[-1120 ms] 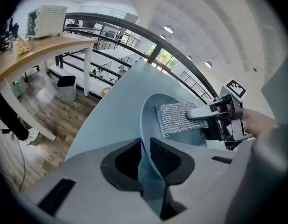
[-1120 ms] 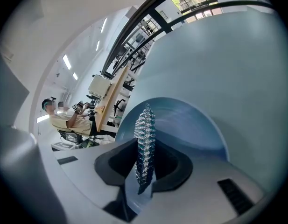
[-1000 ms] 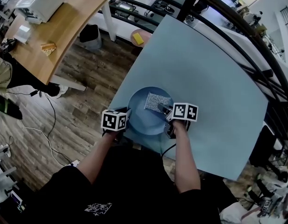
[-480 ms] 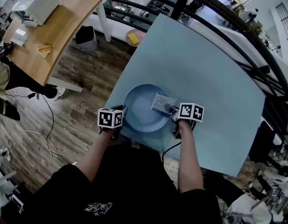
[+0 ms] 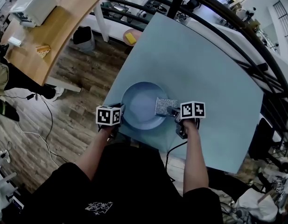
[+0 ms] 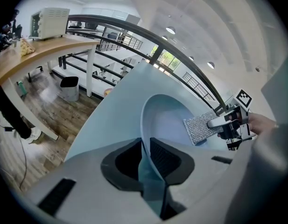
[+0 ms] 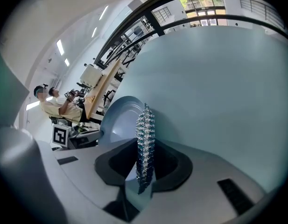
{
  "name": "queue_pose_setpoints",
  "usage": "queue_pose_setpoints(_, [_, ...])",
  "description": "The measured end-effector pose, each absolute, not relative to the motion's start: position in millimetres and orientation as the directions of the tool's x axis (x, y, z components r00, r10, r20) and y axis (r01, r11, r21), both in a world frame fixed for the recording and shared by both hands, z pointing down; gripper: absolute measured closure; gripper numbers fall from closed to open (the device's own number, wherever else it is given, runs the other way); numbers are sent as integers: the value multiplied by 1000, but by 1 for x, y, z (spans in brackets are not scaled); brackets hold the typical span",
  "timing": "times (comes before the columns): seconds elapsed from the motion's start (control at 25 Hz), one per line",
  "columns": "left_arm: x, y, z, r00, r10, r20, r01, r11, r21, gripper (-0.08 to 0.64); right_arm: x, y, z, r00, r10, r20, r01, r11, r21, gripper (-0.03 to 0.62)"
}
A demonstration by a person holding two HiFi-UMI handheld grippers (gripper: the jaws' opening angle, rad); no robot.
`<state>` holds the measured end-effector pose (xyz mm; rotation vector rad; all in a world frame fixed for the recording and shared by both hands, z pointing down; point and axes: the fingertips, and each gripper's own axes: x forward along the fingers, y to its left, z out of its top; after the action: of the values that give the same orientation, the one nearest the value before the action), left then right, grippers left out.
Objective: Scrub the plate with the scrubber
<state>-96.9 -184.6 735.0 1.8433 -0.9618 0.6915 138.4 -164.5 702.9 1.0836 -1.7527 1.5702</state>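
At the table (image 5: 204,59) edge, left gripper (image 5: 121,110) pinches plate (image 5: 136,101), right gripper (image 5: 173,110) pinches scrubber (image 5: 165,107).

Silver mesh scrubber (image 5: 165,107) lies on blue plate (image 5: 139,104).

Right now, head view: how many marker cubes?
2. One cube sits on the left gripper, which clamps the plate by its rim. The other cube sits on the right gripper, which holds the scrubber. None looks hidden.
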Motion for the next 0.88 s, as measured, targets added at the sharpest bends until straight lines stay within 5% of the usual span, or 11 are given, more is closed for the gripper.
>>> queue_pose_setpoints(0.4, [-95, -185, 733, 525, -332, 784, -849, -263, 457, 500, 119, -142, 706, -585, -86, 807, -811, 69, -581, 508])
queue_pose_setpoints(0.88, [-95, -186, 734, 526, -334, 782, -849, -261, 460, 501, 68, -128, 714, -669, -107, 736, -741, 19, -671, 508])
